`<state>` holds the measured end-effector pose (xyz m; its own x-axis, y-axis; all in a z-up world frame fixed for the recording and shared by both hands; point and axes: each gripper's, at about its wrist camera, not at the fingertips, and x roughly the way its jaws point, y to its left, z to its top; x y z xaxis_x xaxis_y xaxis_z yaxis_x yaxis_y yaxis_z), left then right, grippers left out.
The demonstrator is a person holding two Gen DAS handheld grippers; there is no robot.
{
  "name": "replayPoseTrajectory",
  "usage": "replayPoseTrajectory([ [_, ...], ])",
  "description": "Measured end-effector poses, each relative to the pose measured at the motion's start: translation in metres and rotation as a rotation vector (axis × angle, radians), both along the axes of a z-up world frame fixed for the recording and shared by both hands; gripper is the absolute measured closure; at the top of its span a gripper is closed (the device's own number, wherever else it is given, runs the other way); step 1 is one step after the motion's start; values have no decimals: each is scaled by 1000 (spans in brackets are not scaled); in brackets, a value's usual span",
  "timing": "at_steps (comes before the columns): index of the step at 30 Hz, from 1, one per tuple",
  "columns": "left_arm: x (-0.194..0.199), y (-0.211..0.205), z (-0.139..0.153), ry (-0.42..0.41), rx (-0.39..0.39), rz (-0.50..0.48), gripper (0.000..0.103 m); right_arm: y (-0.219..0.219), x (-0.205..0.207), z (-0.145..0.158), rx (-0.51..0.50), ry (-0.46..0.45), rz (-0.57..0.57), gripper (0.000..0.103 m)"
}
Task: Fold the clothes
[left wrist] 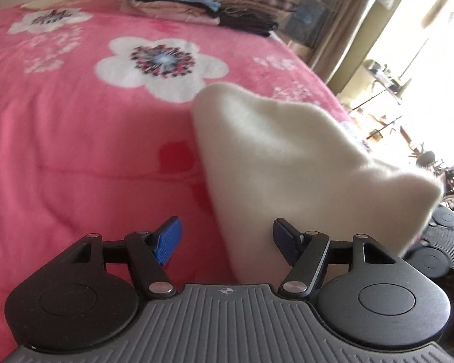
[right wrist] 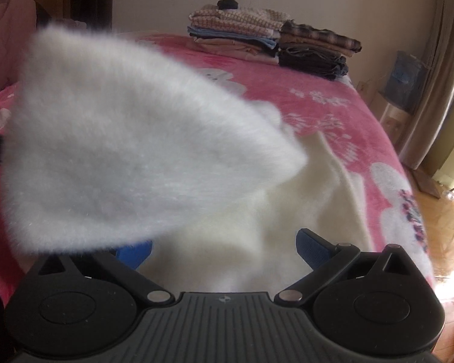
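A white fluffy garment lies on the pink flowered blanket. In the left wrist view it rises in a fold ahead of my left gripper, which is open; the cloth fills the right side of the gap, against the right blue pad. In the right wrist view the garment spreads under my right gripper, also open. A blurred fluffy flap hangs in front and covers most of the left pad. Neither gripper pinches the cloth.
Two stacks of folded clothes sit at the far end of the bed. The bed's right edge drops to a wooden floor by a curtained window. The right gripper's body shows at the left view's right edge.
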<state>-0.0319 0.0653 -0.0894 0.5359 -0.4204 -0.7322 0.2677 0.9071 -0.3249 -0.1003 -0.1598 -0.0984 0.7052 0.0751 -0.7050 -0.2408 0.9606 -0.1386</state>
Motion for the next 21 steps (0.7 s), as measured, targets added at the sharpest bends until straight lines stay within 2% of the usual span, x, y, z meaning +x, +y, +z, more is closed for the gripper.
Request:
replayPoseTrajectory([
  [4,3,-11,-5,-21,1,-30,36,-38,-15,10,24,24,-49,0],
  [9,-1,-25,-8,-52,37,-60,36,-112,-22,17,347,81,-166,0],
  [11,-2,-30,-8,-63,53,-69,36,-124,-28,24,487,89,-197,0],
  [16,-5,-36,-9,-80,78,-82,35,-126,-23,30,741,100,-162,0],
  [21,-6,-41,-10,-87,89,-89,35,-132,-4,22,940,148,-141,0],
])
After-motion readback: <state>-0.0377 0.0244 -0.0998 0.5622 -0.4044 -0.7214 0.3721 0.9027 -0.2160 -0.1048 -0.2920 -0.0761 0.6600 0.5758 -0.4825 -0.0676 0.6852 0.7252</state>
